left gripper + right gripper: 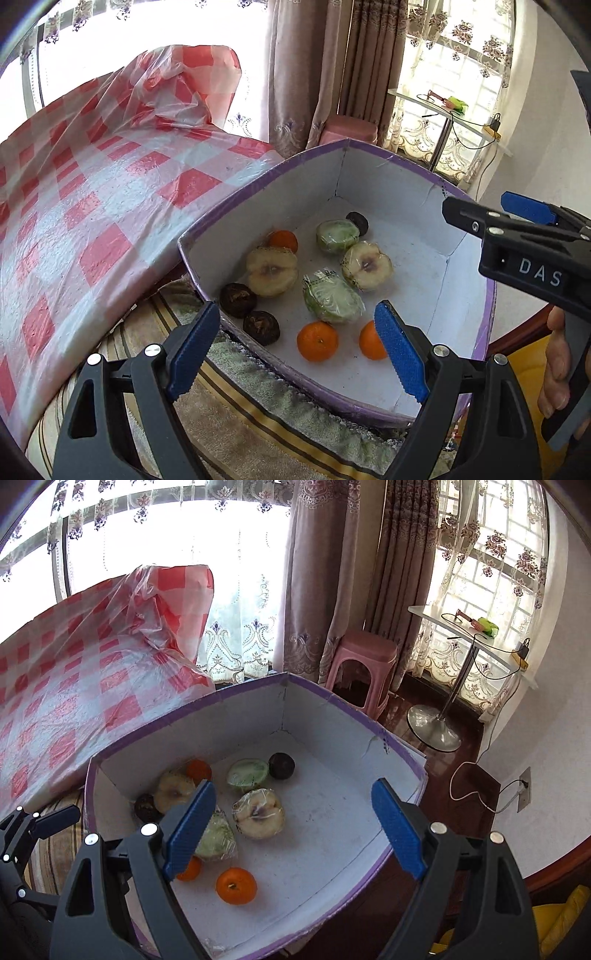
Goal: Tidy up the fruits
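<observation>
Fruit lies loose in the purple-rimmed box (413, 258): oranges (317, 340), wrapped apple halves (271, 271), green wrapped pieces (332, 301), dark wrinkled ones (238, 300). Both the left gripper (295, 354) and right gripper (295, 830) hang wide and empty above it. Beside it lies a red-checked cloth (92, 206), with curtains (317, 572) behind.

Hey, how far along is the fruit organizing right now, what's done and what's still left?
Done: the fruit sits loose in the purple-rimmed box: oranges, wrapped apple halves, wrapped green pieces and dark round fruits, mixed rather than grouped. In hand: nothing; the left gripper and right gripper are open and empty. Left: any grouping by kind.
</observation>
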